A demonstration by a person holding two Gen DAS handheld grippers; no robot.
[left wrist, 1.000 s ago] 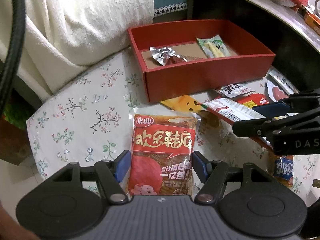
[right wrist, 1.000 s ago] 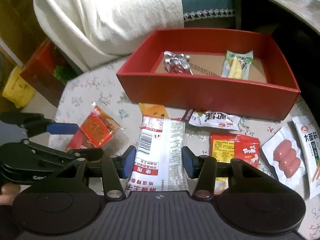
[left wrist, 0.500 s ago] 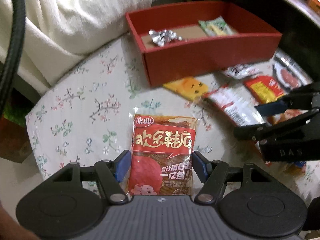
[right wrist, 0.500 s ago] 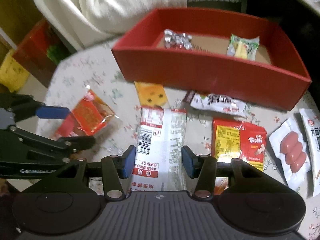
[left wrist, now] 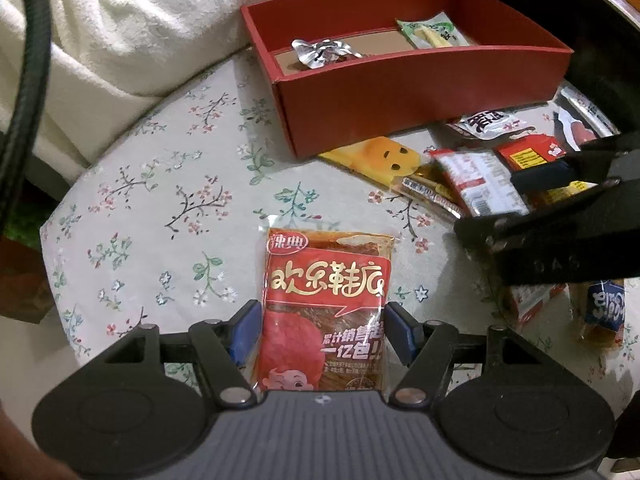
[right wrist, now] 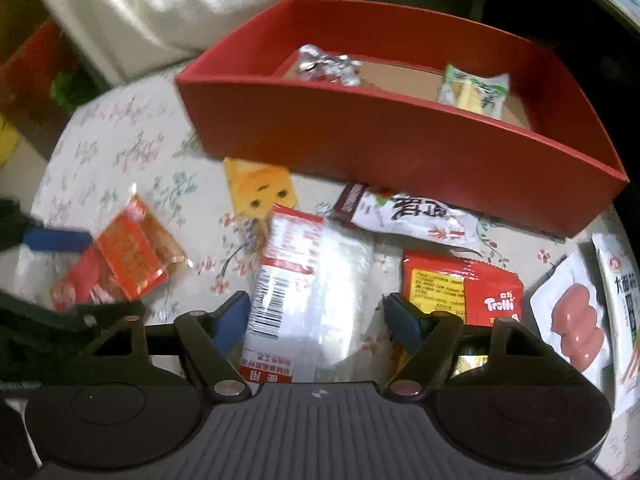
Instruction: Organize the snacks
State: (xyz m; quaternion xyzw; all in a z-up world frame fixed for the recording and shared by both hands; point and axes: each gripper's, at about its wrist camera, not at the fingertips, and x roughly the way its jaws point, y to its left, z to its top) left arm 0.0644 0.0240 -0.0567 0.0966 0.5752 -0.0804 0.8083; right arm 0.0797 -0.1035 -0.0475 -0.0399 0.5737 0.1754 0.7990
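My left gripper (left wrist: 324, 332) is shut on a red snack packet (left wrist: 326, 300) with yellow characters, low over the floral tablecloth (left wrist: 160, 200). In the right wrist view that packet (right wrist: 128, 260) shows at the left, between dark fingers (right wrist: 56, 240). My right gripper (right wrist: 318, 316) has its jaws opening. A white-and-red packet (right wrist: 312, 280) lies flat between them with a gap at the right pad. Behind stands the red box (right wrist: 380, 132), also seen as the red box (left wrist: 420, 92), holding a silver foil snack (right wrist: 328, 66) and a green packet (right wrist: 476, 92).
Loose snacks lie in front of the box: a yellow face packet (right wrist: 260, 188), a white packet with black characters (right wrist: 416, 216), a red Trolli packet (right wrist: 464, 288) and a sausage pack (right wrist: 576, 320). A white blanket (left wrist: 140, 20) lies beyond the table's rounded left edge.
Both grippers have sunk toward the table. The right jaws have spread away from the white-and-red packet. The left gripper keeps its hold on the red packet.
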